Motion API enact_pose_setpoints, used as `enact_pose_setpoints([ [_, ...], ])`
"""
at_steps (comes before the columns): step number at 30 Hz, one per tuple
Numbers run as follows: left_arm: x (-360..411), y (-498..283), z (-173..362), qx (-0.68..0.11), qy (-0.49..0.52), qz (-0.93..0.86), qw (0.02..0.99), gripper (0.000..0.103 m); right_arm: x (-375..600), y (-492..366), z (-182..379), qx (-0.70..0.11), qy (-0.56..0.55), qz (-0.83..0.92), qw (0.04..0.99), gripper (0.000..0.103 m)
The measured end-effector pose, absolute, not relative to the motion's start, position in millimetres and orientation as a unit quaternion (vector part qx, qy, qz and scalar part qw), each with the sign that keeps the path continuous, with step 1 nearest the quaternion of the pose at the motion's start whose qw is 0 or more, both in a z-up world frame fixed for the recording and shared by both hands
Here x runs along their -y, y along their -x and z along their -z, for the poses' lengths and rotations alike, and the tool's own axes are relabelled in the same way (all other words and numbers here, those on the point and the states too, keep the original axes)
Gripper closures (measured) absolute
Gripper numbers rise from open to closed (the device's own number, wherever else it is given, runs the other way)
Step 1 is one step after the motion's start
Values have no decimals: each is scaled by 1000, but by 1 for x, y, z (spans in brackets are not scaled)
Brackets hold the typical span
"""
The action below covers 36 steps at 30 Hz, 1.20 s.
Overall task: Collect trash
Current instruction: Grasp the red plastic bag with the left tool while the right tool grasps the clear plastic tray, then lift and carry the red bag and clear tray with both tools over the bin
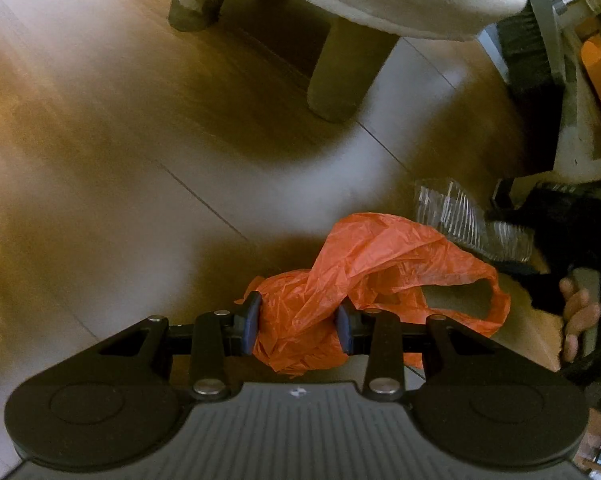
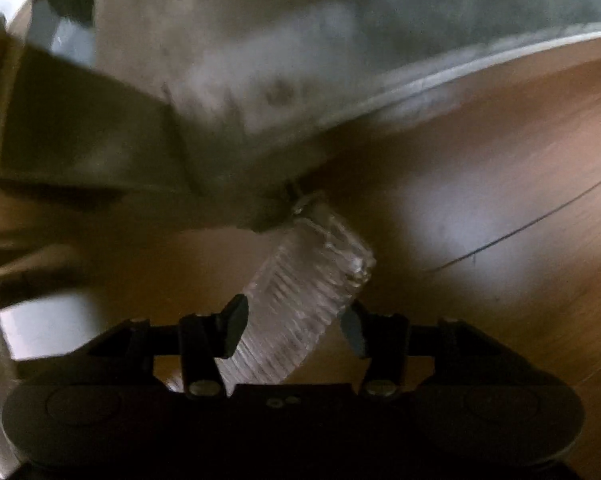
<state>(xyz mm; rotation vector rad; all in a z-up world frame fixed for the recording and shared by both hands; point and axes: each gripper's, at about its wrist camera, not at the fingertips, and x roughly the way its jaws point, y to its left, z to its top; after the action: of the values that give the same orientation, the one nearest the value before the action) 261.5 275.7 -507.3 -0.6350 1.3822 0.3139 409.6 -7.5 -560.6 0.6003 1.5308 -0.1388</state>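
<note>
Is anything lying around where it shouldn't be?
Yes. A ribbed clear plastic container lies tilted on the wooden floor, between the right gripper's open fingers. The left gripper clamps a scrunched orange bag.

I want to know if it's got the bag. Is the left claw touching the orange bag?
Touching. The left wrist view shows the left claw with both fingers pressed into the bunched orange bag.

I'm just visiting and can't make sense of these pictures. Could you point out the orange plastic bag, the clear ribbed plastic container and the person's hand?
Orange plastic bag [image 1: 364, 256]: left wrist view, crumpled upper fold.
Clear ribbed plastic container [image 2: 300, 300]: right wrist view, ribbed side.
Person's hand [image 1: 578, 314]: left wrist view, fingers.
</note>
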Motion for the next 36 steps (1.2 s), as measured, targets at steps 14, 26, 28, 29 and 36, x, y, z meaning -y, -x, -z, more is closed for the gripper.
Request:
enact_pose_setpoints([
  [14, -276, -261, 506, -629, 279, -142, 711, 66, 36, -376, 562, -688, -226, 24, 689, 57],
  [26, -276, -252, 433, -592, 274, -142, 745, 66, 95, -338, 447, -644, -199, -16, 739, 59],
  [28, -277, -250, 409, -575, 277, -144, 756, 66, 100, -331, 415, -627, -193, -29, 754, 59],
  [29, -276, -250, 395, -565, 281, -145, 762, 66, 103, -327, 396, -617, -193, -36, 762, 59],
  [36, -276, -238, 280, -481, 305, -128, 812, 66, 127, -298, 271, -541, -190, -70, 816, 58],
])
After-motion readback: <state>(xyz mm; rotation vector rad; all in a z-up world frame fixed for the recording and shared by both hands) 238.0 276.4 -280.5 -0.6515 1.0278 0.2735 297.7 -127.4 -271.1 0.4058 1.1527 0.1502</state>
